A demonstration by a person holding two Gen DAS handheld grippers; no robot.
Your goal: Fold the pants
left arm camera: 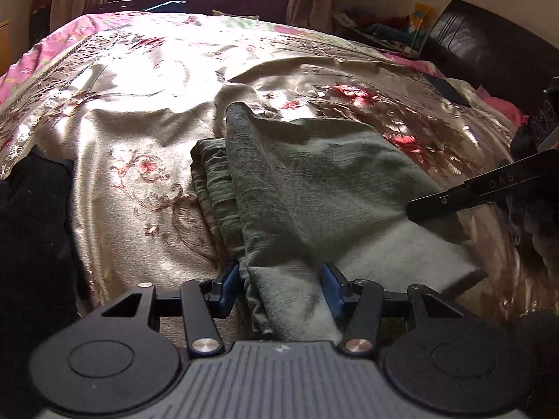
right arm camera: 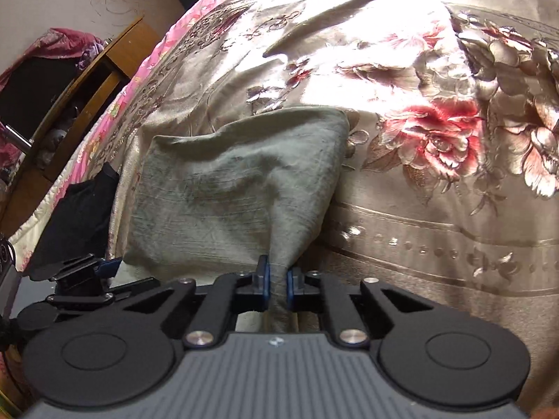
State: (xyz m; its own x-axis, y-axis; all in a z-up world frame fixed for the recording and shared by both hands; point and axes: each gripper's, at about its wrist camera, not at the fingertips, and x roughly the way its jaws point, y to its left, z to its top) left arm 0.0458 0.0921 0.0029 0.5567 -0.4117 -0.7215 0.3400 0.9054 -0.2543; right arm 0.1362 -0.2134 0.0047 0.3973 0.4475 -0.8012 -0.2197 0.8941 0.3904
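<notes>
The grey-green pants (left arm camera: pixel 314 181) lie folded on the floral satin bedspread (left arm camera: pixel 132 132). In the left wrist view my left gripper (left arm camera: pixel 281 282) stands open at the near edge, a bunched fold of the pants lying loosely between its blue pads. The right gripper's black fingers (left arm camera: pixel 440 204) reach onto the pants from the right. In the right wrist view my right gripper (right arm camera: pixel 277 279) is shut on a gathered corner of the pants (right arm camera: pixel 227 188), which pulls up into a ridge. The left gripper (right arm camera: pixel 101 269) shows at the pants' lower left edge.
A black garment (left arm camera: pixel 31 230) lies on the bed to the left of the pants, also seen as dark cloth (right arm camera: pixel 80 216). A dark headboard (left arm camera: pixel 489 45) stands at the far right. A wooden shelf unit (right arm camera: pixel 70 104) is beside the bed.
</notes>
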